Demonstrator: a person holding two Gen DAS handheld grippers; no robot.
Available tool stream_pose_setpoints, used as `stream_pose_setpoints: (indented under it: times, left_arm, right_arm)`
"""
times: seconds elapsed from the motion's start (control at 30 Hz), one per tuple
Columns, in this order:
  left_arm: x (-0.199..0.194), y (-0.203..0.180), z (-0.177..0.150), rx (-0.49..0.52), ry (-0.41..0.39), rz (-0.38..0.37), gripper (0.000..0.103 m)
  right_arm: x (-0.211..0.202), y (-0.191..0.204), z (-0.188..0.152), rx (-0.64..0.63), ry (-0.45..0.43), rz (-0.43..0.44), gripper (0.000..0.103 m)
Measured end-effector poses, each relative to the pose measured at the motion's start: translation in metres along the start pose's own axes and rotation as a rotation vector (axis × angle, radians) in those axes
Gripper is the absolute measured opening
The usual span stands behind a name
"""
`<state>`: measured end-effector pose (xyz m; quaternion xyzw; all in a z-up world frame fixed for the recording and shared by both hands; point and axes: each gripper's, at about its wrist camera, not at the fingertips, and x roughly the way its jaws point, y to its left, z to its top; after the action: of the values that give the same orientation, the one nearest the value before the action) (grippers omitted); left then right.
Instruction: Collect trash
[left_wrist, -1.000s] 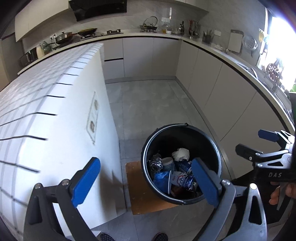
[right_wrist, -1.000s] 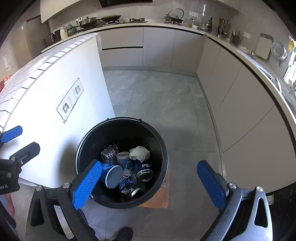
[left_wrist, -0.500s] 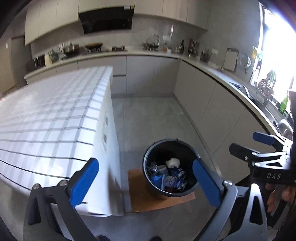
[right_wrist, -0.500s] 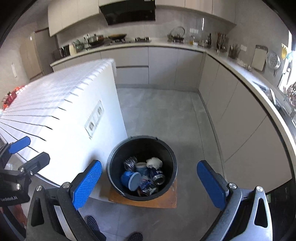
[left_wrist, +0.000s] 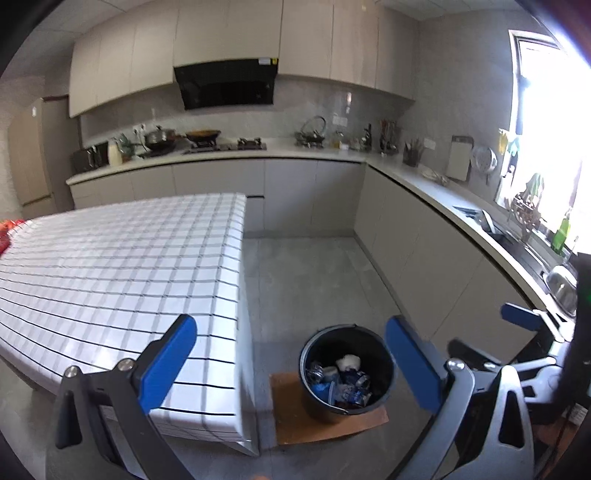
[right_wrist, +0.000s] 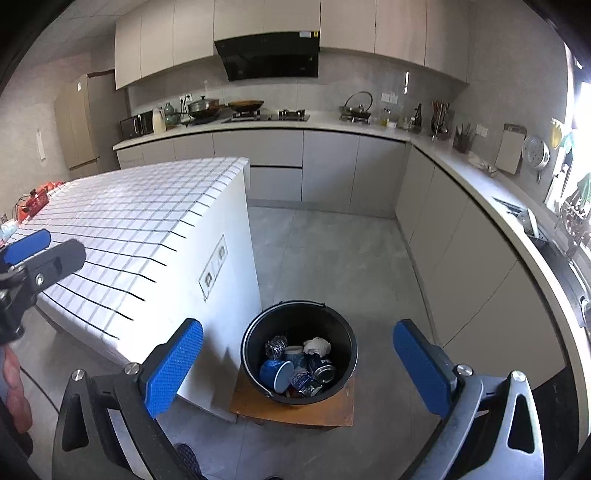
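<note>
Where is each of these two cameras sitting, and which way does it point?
Left wrist: on the left gripper, raised, facing the kitchen over the white tiled island; its blue pads and the right gripper show.
Right wrist: on the right gripper, facing likewise; the left gripper and a hand show.
Shared: the black round bucket of trash on the brown board.

1. The black bucket (right_wrist: 255, 328) is round and open at the top. It stands upright on a brown board (right_wrist: 295, 410) on the floor, just beside the near right corner of the white counter.
2. Inside the bucket lies the trash: a blue paper cup (right_wrist: 276, 374) on its side at the near left, a dark can (right_wrist: 322, 368) at the right, a crumpled white paper (right_wrist: 317, 345) at the far side, and a shiny foil ball (right_wrist: 275, 346) at the far left.
</note>
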<state>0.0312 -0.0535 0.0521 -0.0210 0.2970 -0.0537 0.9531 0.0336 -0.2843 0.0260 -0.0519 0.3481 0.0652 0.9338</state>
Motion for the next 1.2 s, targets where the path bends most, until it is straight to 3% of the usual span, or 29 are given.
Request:
stream_pose_setpoints:
  times: [0.17, 0.33, 1.2]
  left_arm:
    - [-0.018, 0.006, 0.001, 0.004, -0.039, 0.019, 0.103]
    - [-0.026, 0.013, -0.003, -0.031, -0.052, -0.011, 0.103]
    - [-0.027, 0.010, -0.004, -0.035, -0.046, -0.006, 0.103]
  right_arm:
    - [-0.034, 0.014, 0.003, -0.008, -0.052, -0.002, 0.103]
    - [-0.049, 0.027, 0.003, -0.023, -0.079, -0.009, 0.103]
    - [-0.051, 0.024, 0.012, -0.022, -0.108, -0.025, 0.103]
